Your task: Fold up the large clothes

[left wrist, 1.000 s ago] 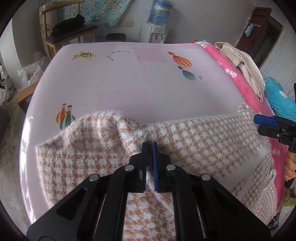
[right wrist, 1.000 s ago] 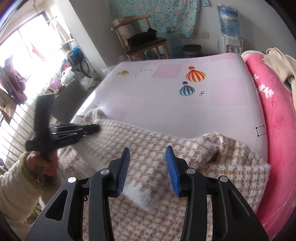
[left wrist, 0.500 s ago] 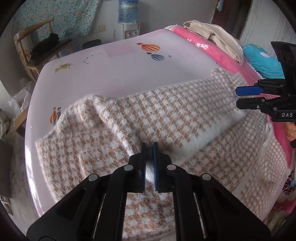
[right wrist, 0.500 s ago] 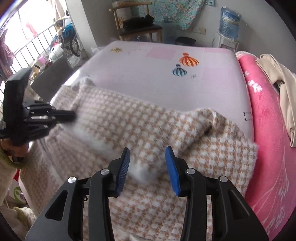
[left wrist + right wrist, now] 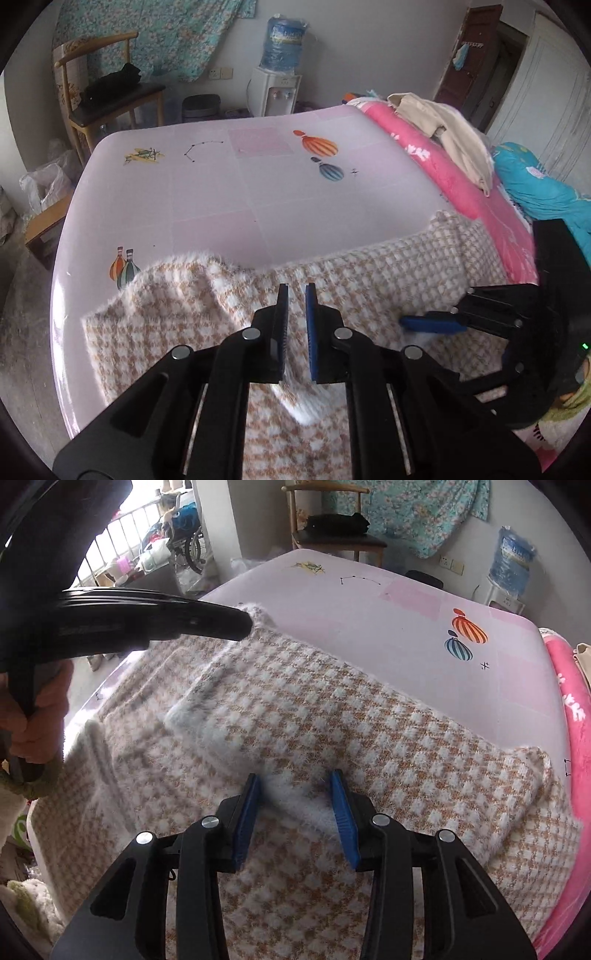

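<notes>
Between the right gripper pads, the sweater cuff is being clamped on the bed; left gripper is opening, cloth released. Recommend laying the sleeve flat.

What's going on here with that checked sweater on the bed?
A person is folding a fuzzy checked sweater on the pink bedsheet, a handheld gripper in each hand. The right gripper straddles the white fuzzy edge of a folded-over sleeve. The left gripper sits over the sweater's far edge, its jaws opening a little, apparently letting the fabric go.
</notes>
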`<state>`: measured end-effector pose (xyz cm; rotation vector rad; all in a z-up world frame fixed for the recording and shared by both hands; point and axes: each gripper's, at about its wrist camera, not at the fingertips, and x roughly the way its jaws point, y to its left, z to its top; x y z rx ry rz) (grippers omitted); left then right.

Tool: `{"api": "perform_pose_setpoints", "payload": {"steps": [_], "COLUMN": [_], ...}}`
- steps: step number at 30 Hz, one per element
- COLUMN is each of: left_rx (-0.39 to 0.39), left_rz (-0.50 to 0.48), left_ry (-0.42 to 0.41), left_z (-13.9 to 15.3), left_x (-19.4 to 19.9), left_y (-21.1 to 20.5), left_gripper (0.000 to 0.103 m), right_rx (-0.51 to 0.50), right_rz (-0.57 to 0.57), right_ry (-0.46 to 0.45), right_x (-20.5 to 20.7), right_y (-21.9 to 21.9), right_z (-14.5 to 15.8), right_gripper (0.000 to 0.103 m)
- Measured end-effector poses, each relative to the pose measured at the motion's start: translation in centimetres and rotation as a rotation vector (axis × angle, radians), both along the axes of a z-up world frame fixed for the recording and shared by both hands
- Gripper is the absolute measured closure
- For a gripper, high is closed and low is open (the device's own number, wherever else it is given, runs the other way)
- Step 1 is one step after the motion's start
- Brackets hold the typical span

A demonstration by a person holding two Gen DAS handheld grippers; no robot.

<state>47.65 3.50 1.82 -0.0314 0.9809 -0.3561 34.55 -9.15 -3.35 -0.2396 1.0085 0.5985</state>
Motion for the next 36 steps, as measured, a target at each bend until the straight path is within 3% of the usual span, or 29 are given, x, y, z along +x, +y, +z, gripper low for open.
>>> {"api": "perform_pose_setpoints", "payload": {"steps": [2,4,7,9,10,11,13,15,18,21,23,24,27,28,29,31,36], "left_rx": [0.059,0.038,0.03,0.016,0.006,-0.002,0.007,0.001,-0.015,0.099,0.185,0.199,0.14,0.122,0.11,0.091,0.002], "left_rz": [0.031,0.031,0.022,0.024,0.027,0.03,0.037,0.02,-0.059,-0.09,-0.107,-0.095,-0.04,-0.014,0.019,0.074,0.196], "left_ry": [0.078,0.047,0.039,0.043,0.046,0.049,0.049,0.013,-0.029,0.044,-0.018,-0.006,-0.029,-0.057,-0.085,-0.108,-0.121], "left_z": [-2.7,-3.3,-3.3,-3.3,-3.4,-3.4,-2.9,-1.6,-0.2,-2.6,-2.5,-2.0,1.1,2.3,3.3,4.7,3.8], "left_x": [1.2,0.8,0.3,0.4,0.4,0.5,0.2,-0.6,-2.7,-3.8,-5.0,-5.2,-7.4,-8.6,-10.1,-13.2,-21.9], "left_y": [-0.3,0.0,0.4,0.6,0.8,0.8,0.7,0.5,-0.7,-3.2,-4.2,-4.0,-2.0,-1.0,0.2,2.5,8.0], "left_gripper": [0.09,0.089,0.089,0.089,0.089,0.089,0.089,0.089,0.088,0.082,0.081,0.081,0.075,0.07,0.062,0.06,0.06], "right_rx": [-0.012,0.011,0.041,0.013,-0.025,0.004,0.073,0.042,0.097,0.0,-0.076,-0.092,-0.048,-0.011,0.027,0.099,0.154], "right_rz": [0.014,0.022,-0.084,-0.203,-0.246,-0.252,-0.284,-0.302,-0.219,-0.138,-0.127,-0.14,-0.181,-0.169,-0.158,-0.139,-0.062], "right_ry": [-0.005,-0.009,-0.062,-0.052,-0.025,0.041,0.084,0.05,-0.003,0.012,-0.043,-0.033,-0.01,-0.021,-0.026,-0.022,0.048], "right_x": [-0.3,-0.5,1.1,3.1,4.2,5.0,5.3,4.6,2.4,1.5,0.6,0.3,-1.4,-2.7,-4.2,-7.5,-15.3], "right_y": [-0.2,-1.3,-5.3,-8.3,-9.5,-10.5,-11.7,-11.0,-8.9,-5.6,-4.5,-4.5,-5.0,-5.2,-5.4,-5.9,-5.1], "right_z": [0.4,1.6,3.4,2.8,1.5,0.1,0.0,1.4,3.2,0.8,-0.2,0.1,2.7,3.8,4.7,5.7,4.0], "right_gripper": [0.064,0.064,0.064,0.064,0.066,0.066,0.067,0.067,0.067,0.067,0.066,0.066,0.066,0.064,0.053,0.039,0.03]}}
